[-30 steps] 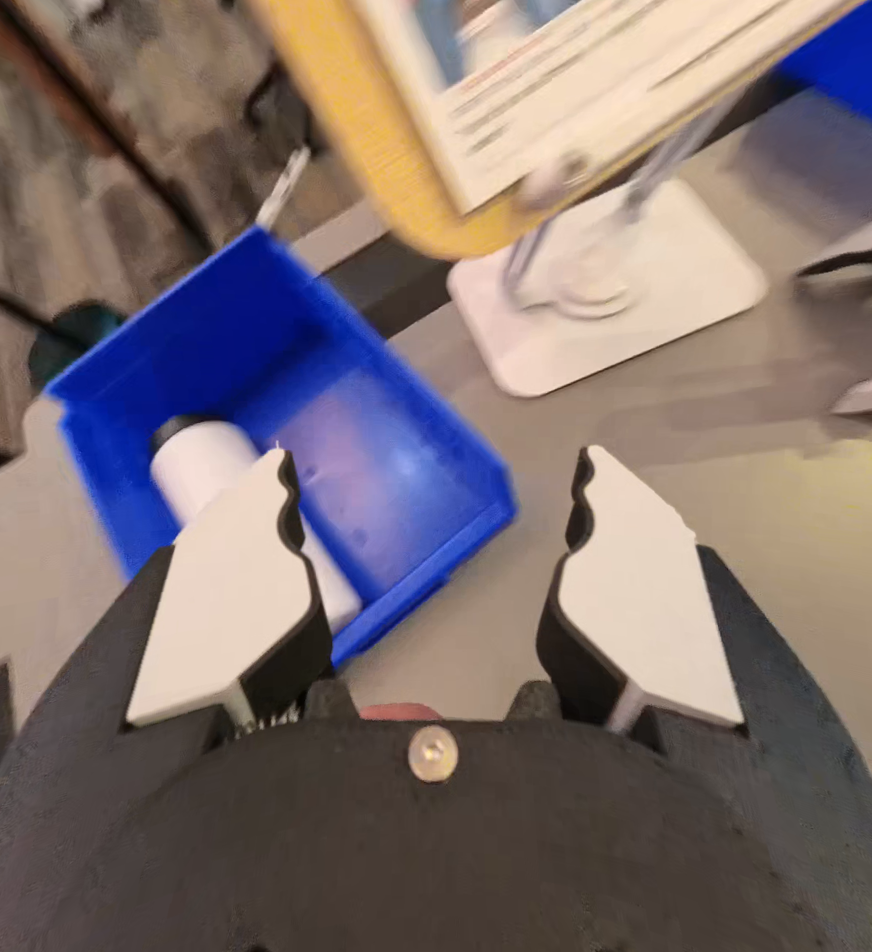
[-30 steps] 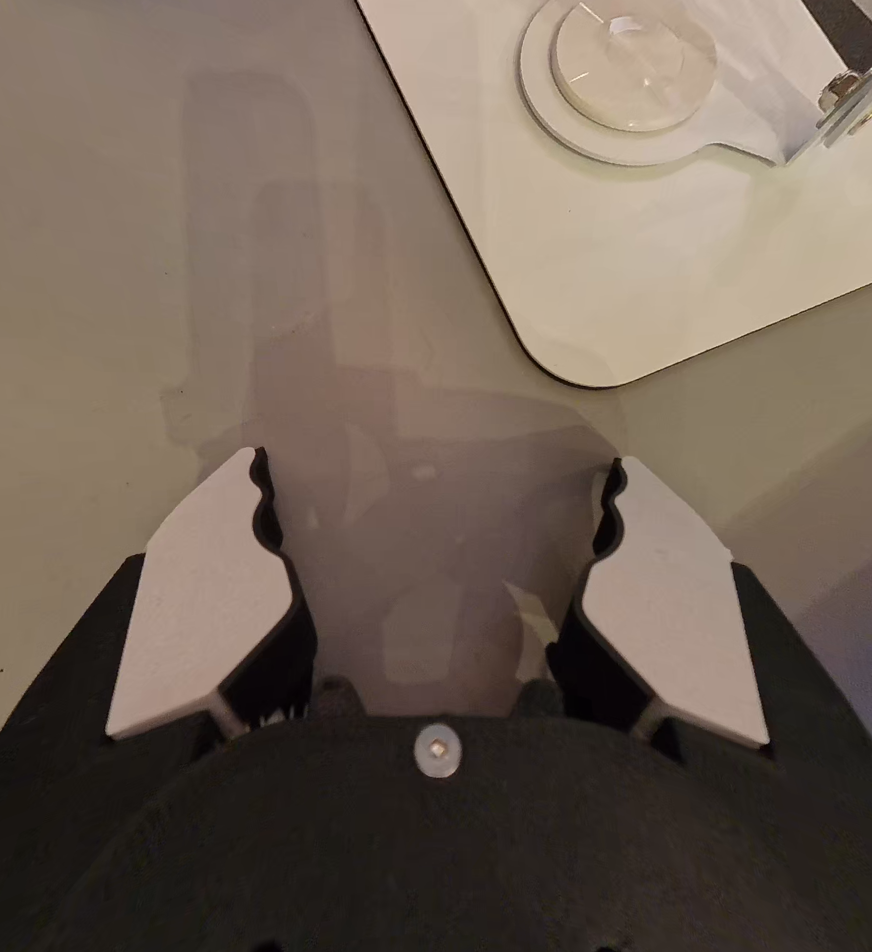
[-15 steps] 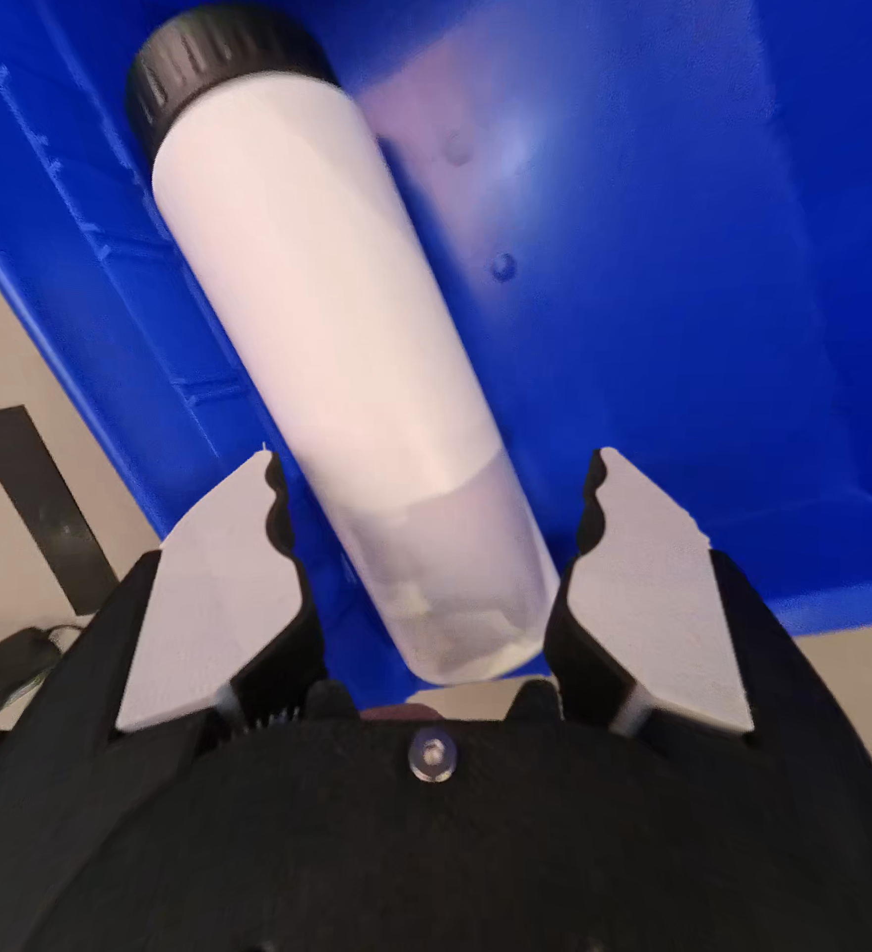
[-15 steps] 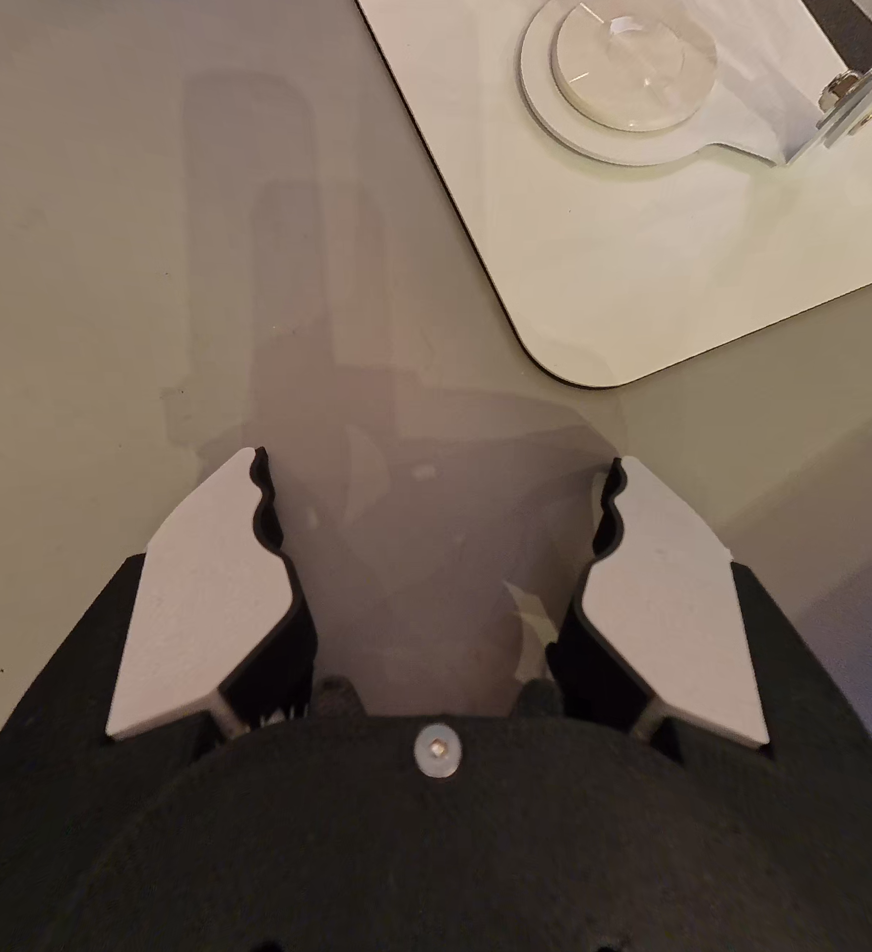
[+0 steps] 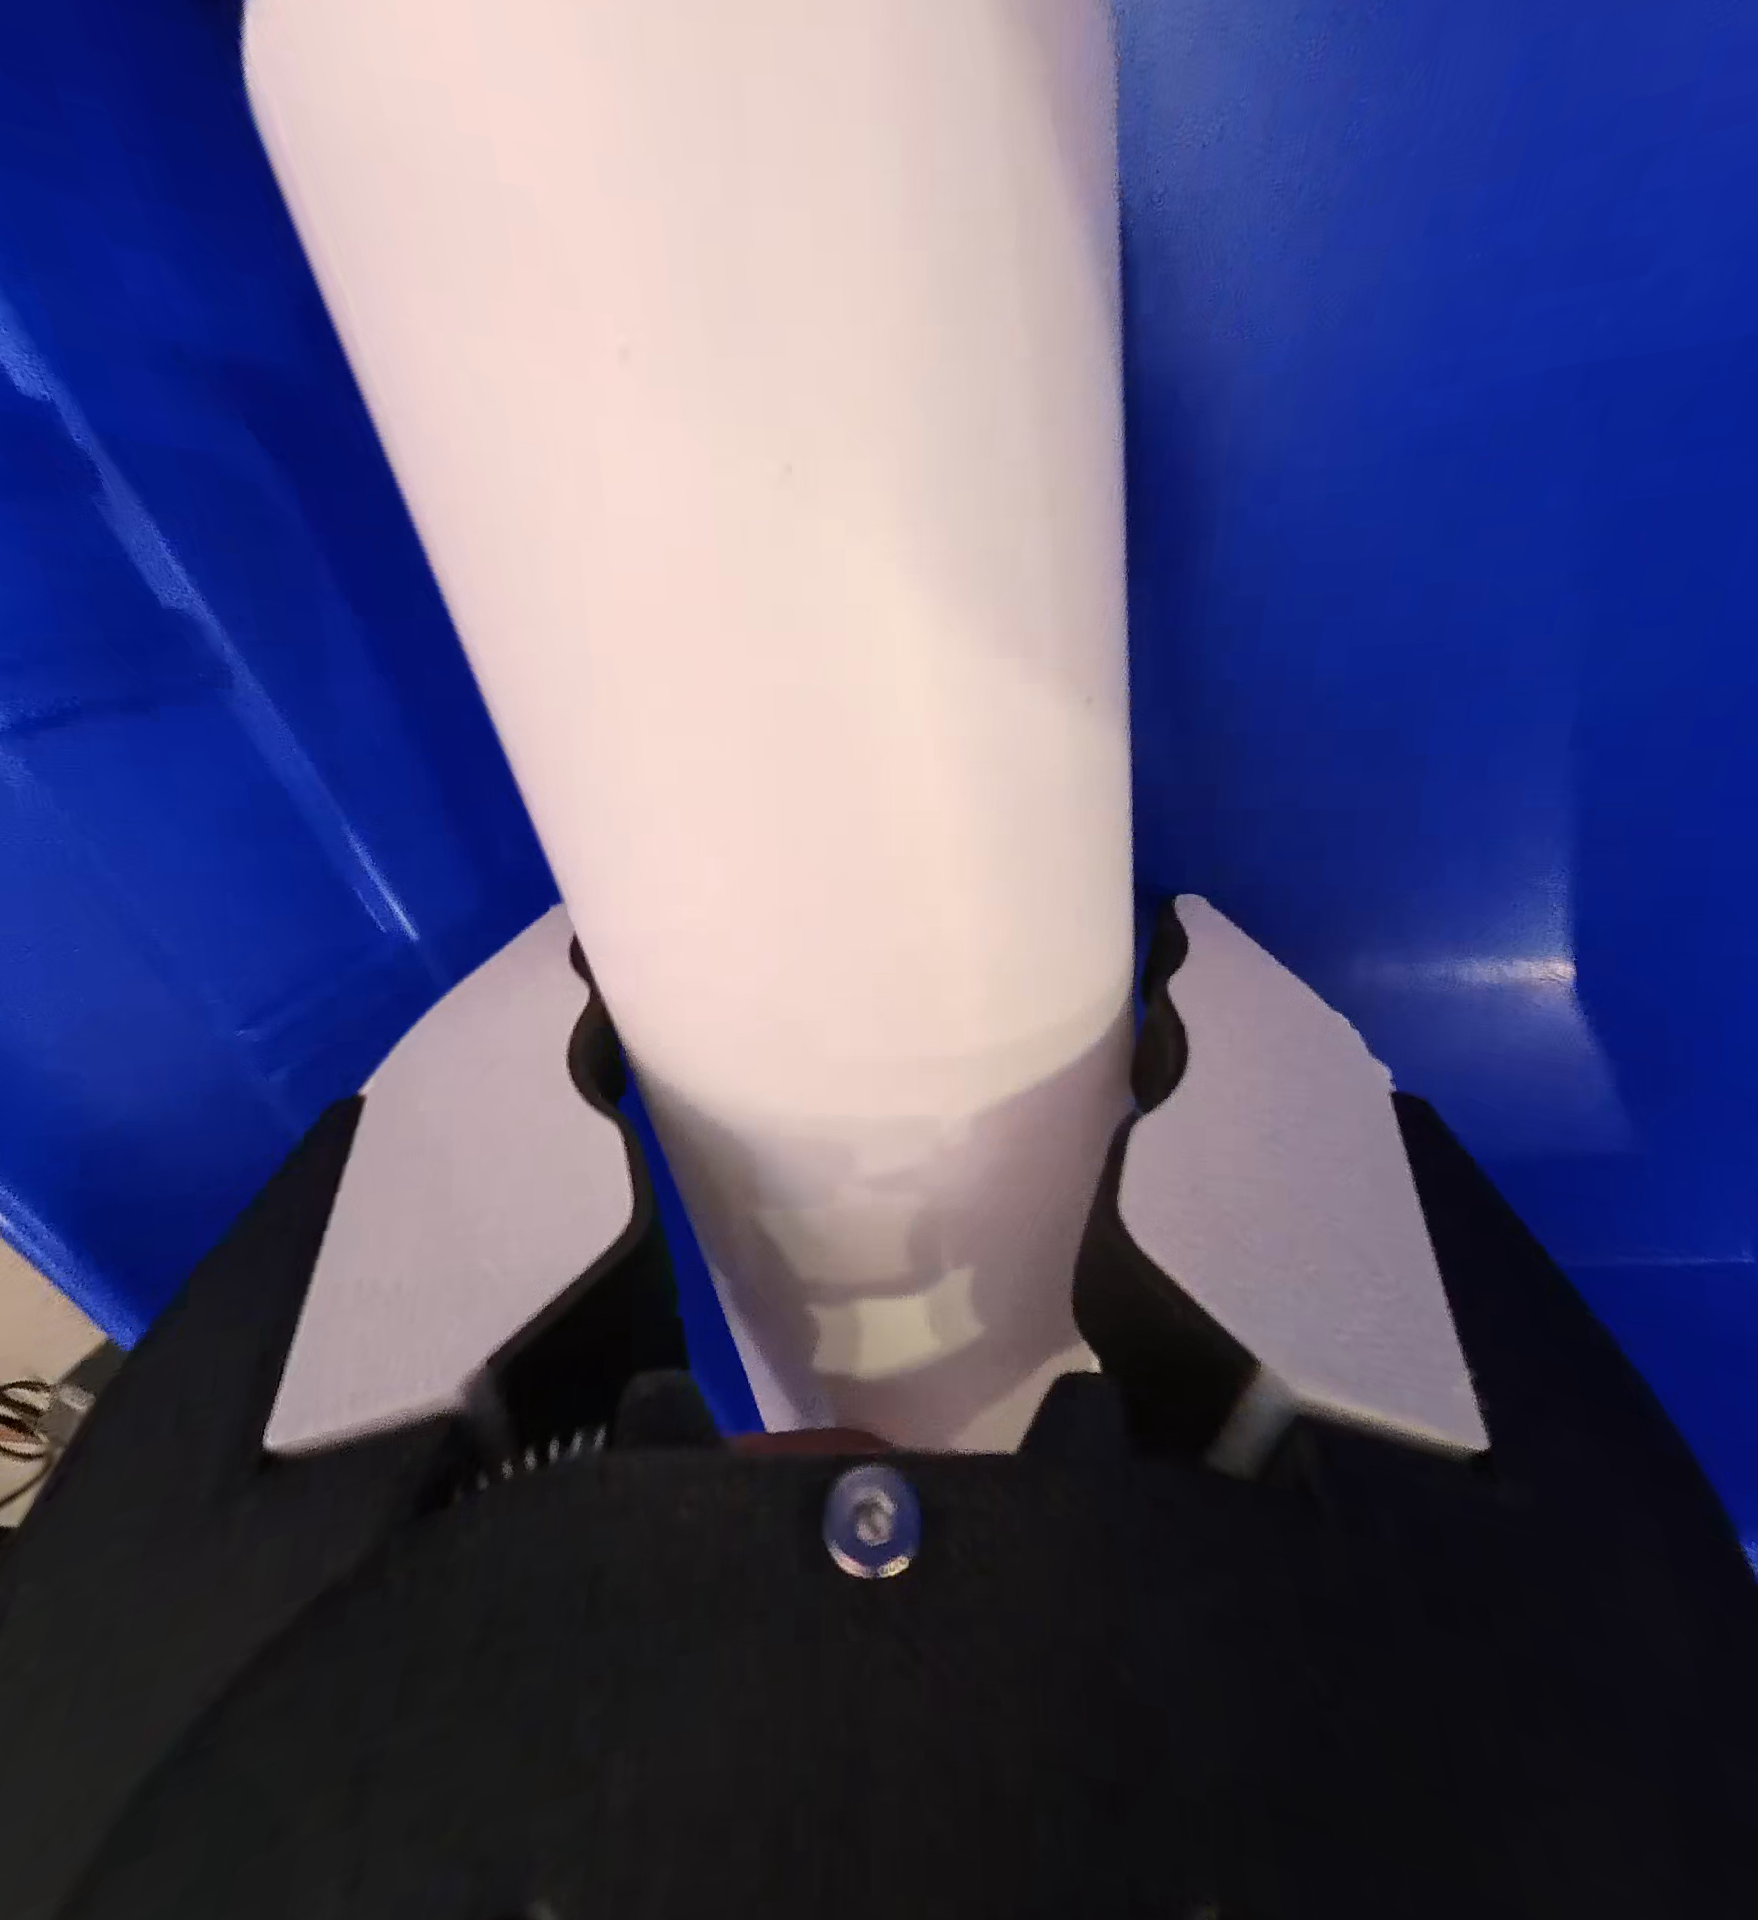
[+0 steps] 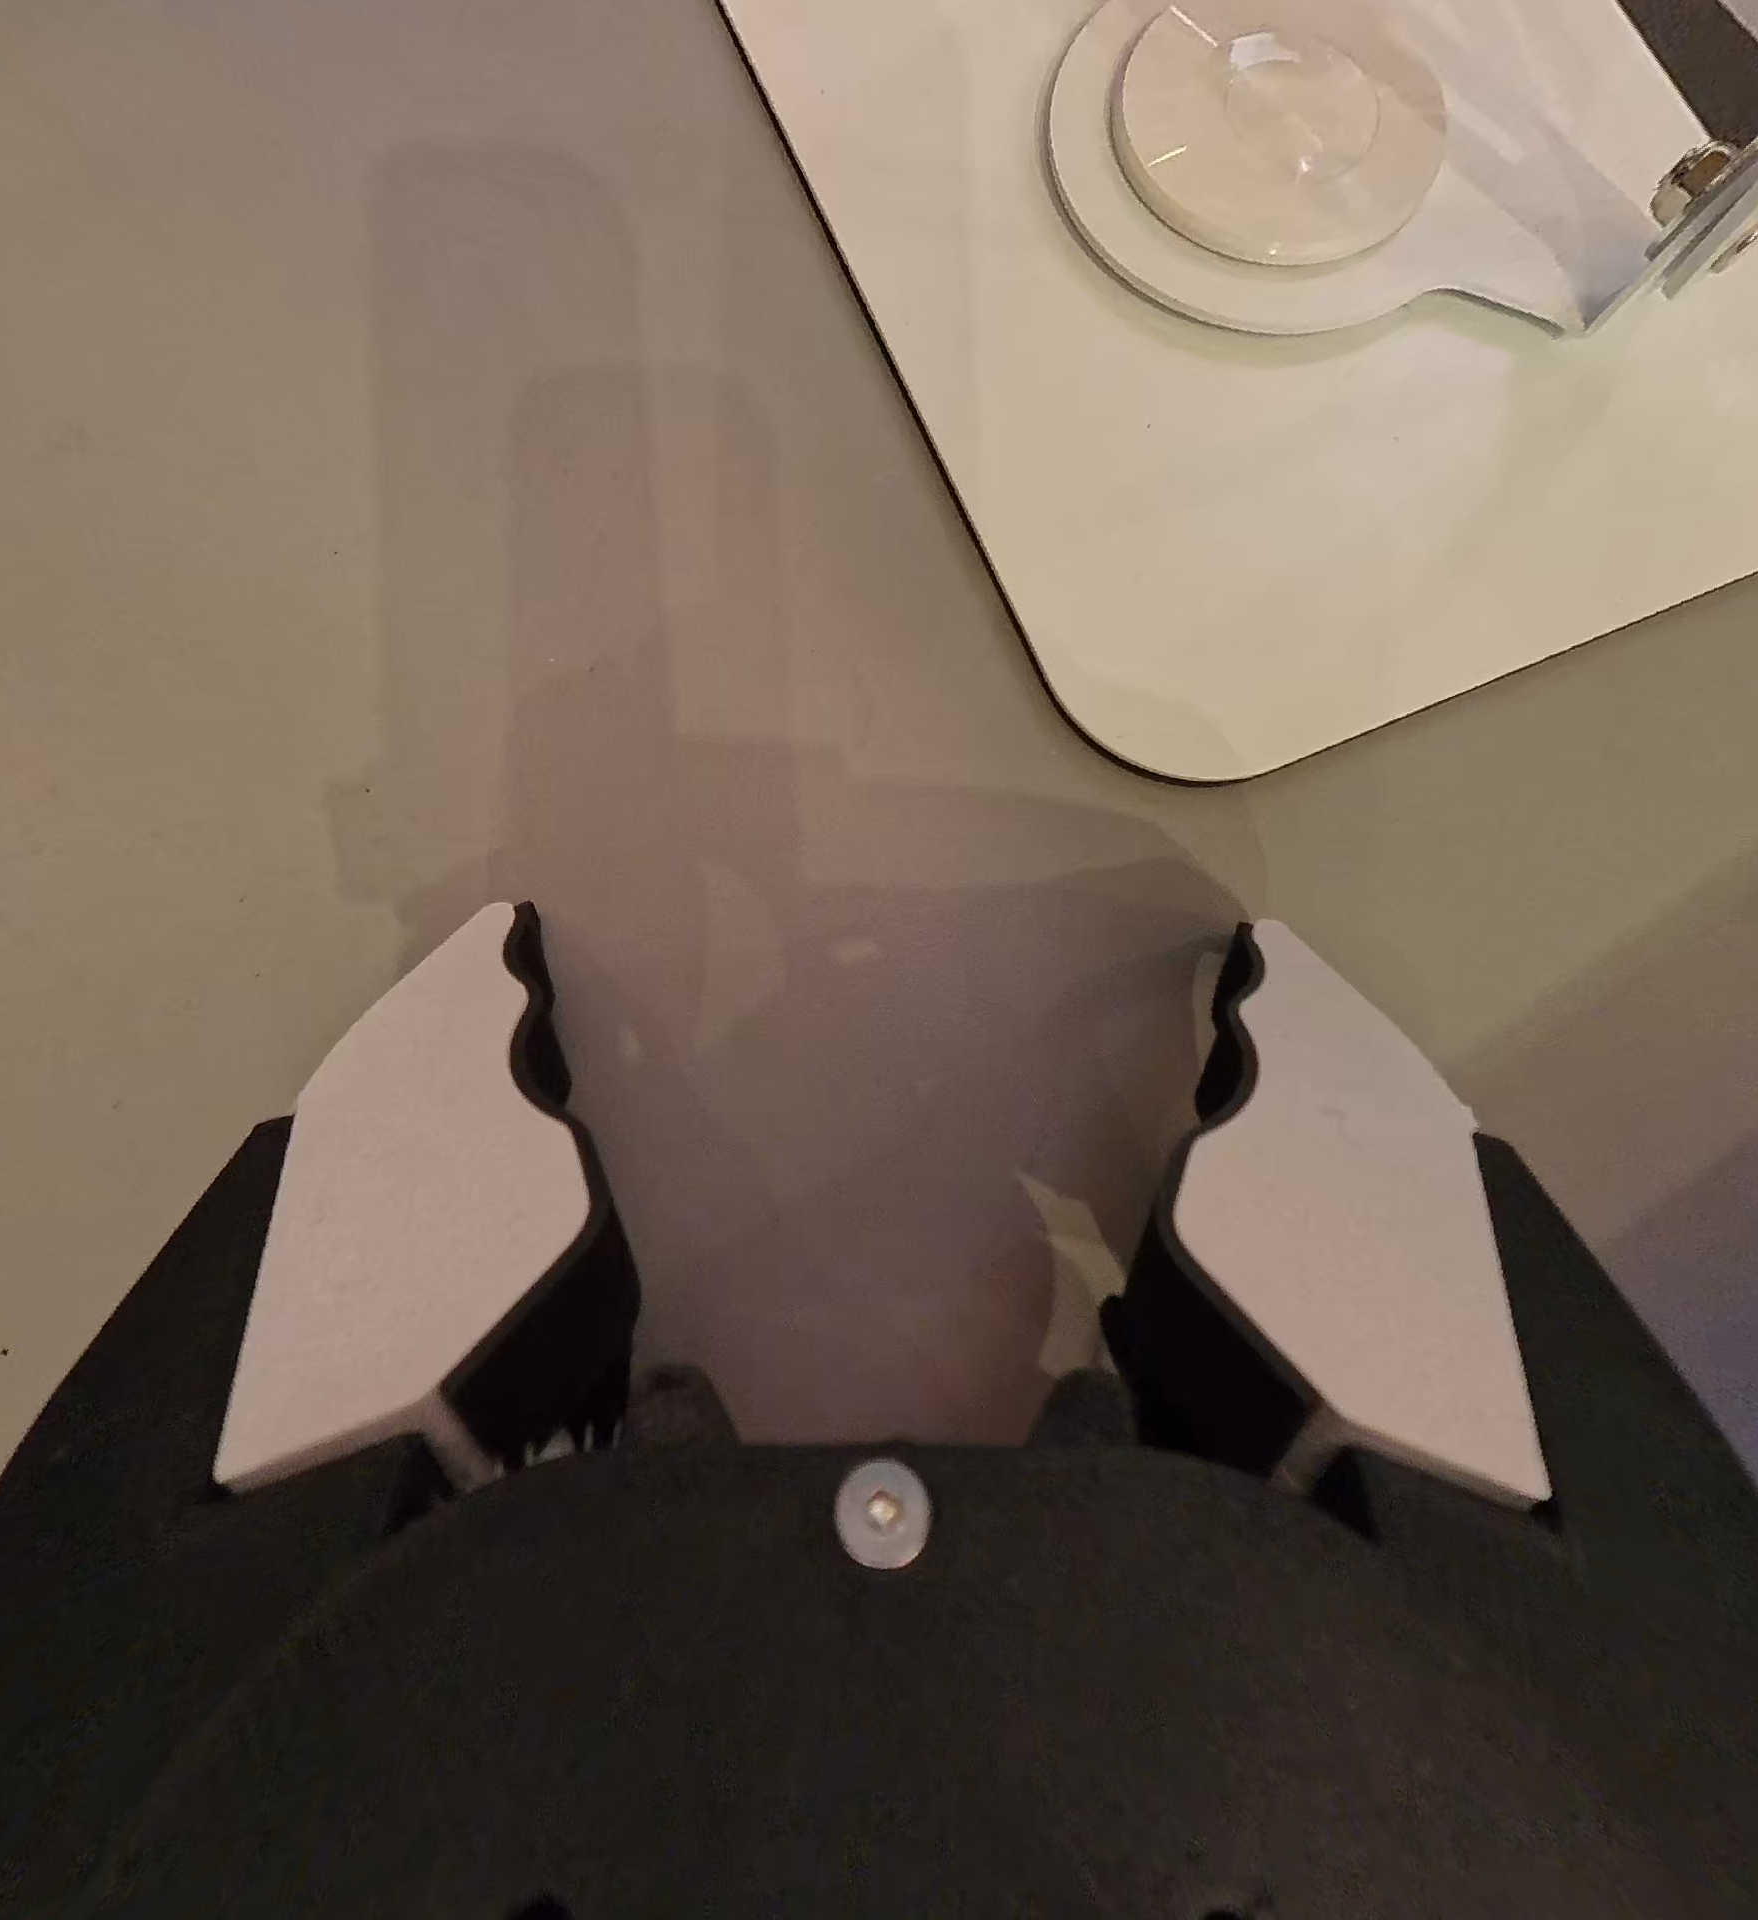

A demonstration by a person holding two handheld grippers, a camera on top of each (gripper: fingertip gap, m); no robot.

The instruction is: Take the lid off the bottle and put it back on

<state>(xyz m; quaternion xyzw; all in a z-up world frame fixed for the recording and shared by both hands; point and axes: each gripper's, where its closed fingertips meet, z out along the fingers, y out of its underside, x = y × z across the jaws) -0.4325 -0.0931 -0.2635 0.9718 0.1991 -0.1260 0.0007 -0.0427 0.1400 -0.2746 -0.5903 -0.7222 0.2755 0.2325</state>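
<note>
Jaws of the left gripper (image 5: 870, 1023) sit around the low end of the white bottle (image 5: 750, 520), both sides touching or nearly so, though whether they're really clamped I can't tell. It lies in the blue bin (image 5: 1477, 520), running straight ahead from the jaws, so grabbing the base makes sense: that leaves the lid end free. The lid itself is cut off above. Over on the right gripper (image 6: 880, 1023), jaws are wide open over bare desk (image 6: 179, 468), white stand base (image 6: 1322, 468) ahead-right, probably waiting for the lid.

Probably a lab, blue parts bin (image 5: 1477, 520), grey bench (image 6: 231, 416)
</note>
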